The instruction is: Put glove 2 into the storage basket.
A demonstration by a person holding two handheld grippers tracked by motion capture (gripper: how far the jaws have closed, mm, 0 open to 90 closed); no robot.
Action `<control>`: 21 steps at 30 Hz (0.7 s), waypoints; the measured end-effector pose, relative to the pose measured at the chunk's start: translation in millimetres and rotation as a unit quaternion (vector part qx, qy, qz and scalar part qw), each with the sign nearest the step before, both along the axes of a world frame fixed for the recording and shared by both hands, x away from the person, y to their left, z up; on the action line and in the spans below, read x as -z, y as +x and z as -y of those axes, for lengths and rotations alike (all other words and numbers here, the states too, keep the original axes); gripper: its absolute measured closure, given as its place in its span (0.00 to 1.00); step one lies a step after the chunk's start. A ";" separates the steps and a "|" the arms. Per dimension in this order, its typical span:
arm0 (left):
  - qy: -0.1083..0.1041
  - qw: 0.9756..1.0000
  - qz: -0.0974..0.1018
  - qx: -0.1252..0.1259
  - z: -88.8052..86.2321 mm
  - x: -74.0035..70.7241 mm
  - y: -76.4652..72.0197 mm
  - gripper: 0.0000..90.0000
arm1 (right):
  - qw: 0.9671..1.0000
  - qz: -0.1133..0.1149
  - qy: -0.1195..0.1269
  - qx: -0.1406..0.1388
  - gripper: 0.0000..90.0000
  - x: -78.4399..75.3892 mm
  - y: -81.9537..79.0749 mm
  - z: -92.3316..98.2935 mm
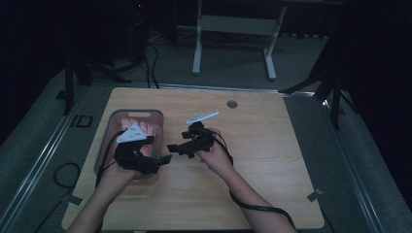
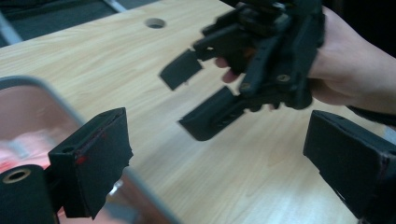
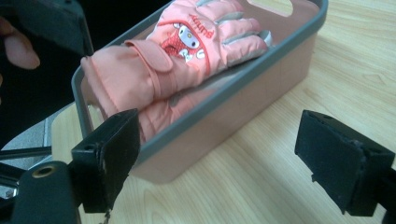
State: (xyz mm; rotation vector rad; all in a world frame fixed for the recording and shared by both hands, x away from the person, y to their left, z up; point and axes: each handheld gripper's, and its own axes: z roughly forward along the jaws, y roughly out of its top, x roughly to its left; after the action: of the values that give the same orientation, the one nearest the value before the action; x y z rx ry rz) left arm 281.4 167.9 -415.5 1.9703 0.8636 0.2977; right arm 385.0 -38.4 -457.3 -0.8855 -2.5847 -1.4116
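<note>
**Jaws wide on both grippers, nothing held**

Jaws on my left gripper [image 2: 219,154] stand far apart with bare table [image 2: 233,186] between them; they grip nothing and touch nothing; one pad hangs over the near rim of the bin [image 2: 51,95]. My right gripper [image 3: 233,163] is spread just as wide and is empty too; its jaws frame the bin's [image 3: 224,100] long side without touching it, the wood showing between them. From above, the left gripper [image 1: 163,159] sits over the bin's [image 1: 104,141] near right corner; the right gripper [image 1: 176,147] is just beside it over the table [image 1: 272,160], jaws pointing at the bin. Pink gloves [image 3: 187,51] lie inside the bin, one on top with a cartoon face on its back, fingers toward the far end; a second lies under it; in the high view the gloves [image 1: 141,127] show past the left gripper's plate.
</note>
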 end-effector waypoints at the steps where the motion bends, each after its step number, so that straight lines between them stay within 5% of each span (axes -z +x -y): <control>1: 0.000 1.000 0.000 0.006 4.4 0.6 -1.0 0.08 | 1.000 0.003 -0.003 0.000 0.16 1.0 -1.4 4.9; 12: -0.004 0.999 0.004 0.036 40.8 14.7 -11.2 0.08 | 1.000 0.007 -0.019 0.011 0.16 15.5 -12.2 39.9; 14: 0.011 0.999 0.010 0.044 50.6 19.7 -15.0 0.08 | 1.000 0.007 -0.020 0.012 0.16 18.8 -14.1 44.8; 21: 0.014 0.998 0.001 0.067 66.9 30.6 -18.6 0.08 | 1.000 0.004 -0.026 0.017 0.16 31.9 -18.9 60.4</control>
State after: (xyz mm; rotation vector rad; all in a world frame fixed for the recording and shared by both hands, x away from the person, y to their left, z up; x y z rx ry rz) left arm 262.9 101.0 -446.0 2.0422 0.7255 0.2355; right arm 366.1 -98.8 -489.2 -0.9352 -2.6360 -1.3656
